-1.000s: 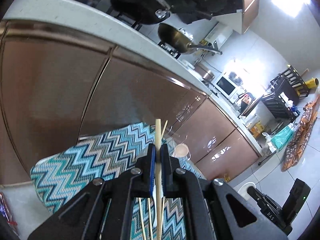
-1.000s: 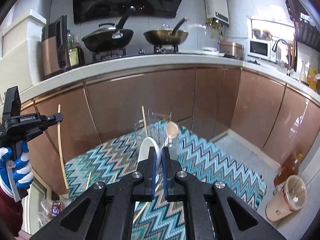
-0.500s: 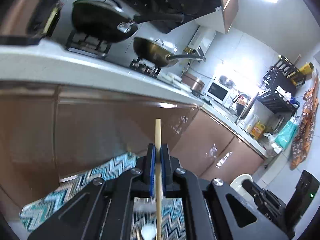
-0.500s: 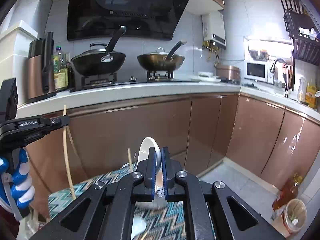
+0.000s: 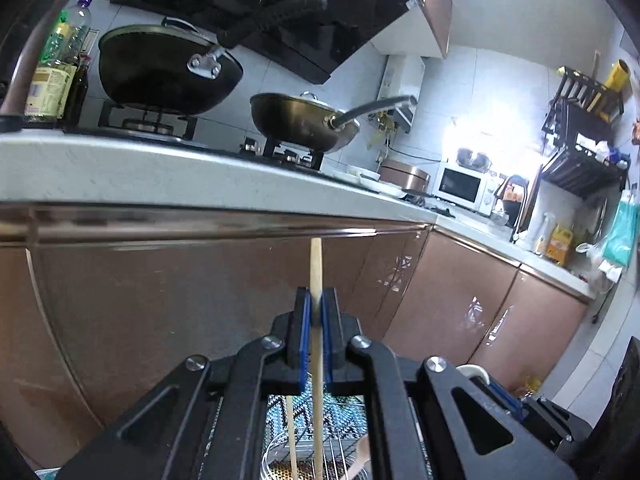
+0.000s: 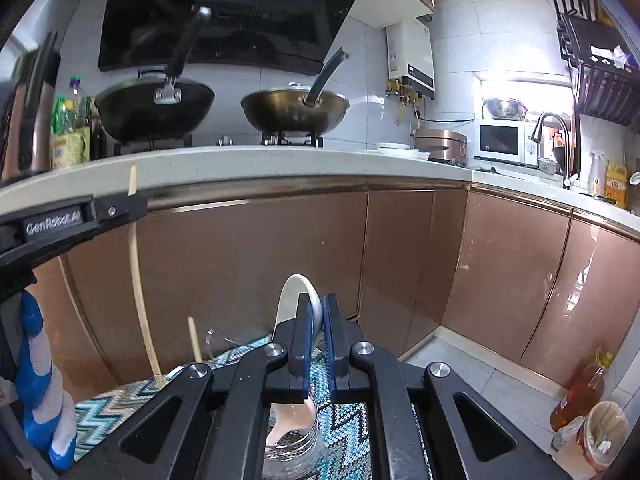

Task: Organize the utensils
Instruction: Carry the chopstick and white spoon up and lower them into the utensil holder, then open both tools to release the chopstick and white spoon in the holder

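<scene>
My left gripper (image 5: 315, 300) is shut on a wooden chopstick (image 5: 316, 272) that stands upright between its blue pads. Below it, through the gripper frame, I see a metal wire holder (image 5: 320, 460) with another chopstick (image 5: 291, 432) in it. In the right wrist view the left gripper (image 6: 120, 208) holds that chopstick (image 6: 140, 292) raised at the left. My right gripper (image 6: 316, 308) is shut on a white ceramic spoon (image 6: 292, 296), held above a round metal and glass holder (image 6: 292, 440) on the zigzag cloth (image 6: 348, 424). A second chopstick (image 6: 195, 340) stands behind.
Brown cabinet fronts (image 6: 256, 272) stand right behind the cloth. On the counter above are two woks (image 6: 154, 104) on a stove, bottles (image 6: 72, 128) and a microwave (image 6: 500, 140). An oil bottle (image 6: 580, 392) and a bin (image 6: 604, 424) stand on the floor at right.
Both grippers have lifted and tilted up with their loads. The cloth has dropped almost out of the left view; the counter and woks now fill the upper frames.
</scene>
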The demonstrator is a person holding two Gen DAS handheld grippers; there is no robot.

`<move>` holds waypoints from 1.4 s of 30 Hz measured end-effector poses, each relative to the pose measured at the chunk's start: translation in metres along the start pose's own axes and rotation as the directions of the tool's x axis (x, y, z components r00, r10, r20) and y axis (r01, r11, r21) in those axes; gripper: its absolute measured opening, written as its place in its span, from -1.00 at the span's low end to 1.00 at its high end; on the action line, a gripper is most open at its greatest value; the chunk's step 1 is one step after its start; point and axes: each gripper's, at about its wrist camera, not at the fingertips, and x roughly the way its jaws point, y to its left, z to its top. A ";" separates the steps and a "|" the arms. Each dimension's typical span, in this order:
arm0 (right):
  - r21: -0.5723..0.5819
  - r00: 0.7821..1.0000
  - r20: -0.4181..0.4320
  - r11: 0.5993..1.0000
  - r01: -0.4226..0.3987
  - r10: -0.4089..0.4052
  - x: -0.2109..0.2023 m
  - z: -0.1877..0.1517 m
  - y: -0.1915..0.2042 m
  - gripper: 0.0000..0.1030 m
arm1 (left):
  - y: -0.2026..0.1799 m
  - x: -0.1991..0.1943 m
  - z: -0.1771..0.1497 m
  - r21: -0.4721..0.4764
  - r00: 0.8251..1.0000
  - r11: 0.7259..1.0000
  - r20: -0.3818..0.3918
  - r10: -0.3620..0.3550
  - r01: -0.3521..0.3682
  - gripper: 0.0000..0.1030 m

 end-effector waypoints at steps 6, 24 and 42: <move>-0.038 1.000 0.002 0.999 0.023 -0.023 0.021 -0.021 0.012 -0.89 | 0.002 0.026 -0.024 -0.002 1.000 1.000 -0.012 0.018 -0.018 -0.91; -0.019 1.000 -0.011 1.000 -0.002 0.002 0.034 -0.059 0.020 -0.48 | 0.017 0.035 -0.066 -0.046 0.999 0.998 -0.017 0.036 -0.036 -0.41; -0.010 0.998 0.046 0.999 0.049 -0.048 -0.072 -0.015 0.028 -0.29 | 0.034 -0.096 -0.041 -0.072 0.998 0.996 -0.030 0.059 -0.061 -0.21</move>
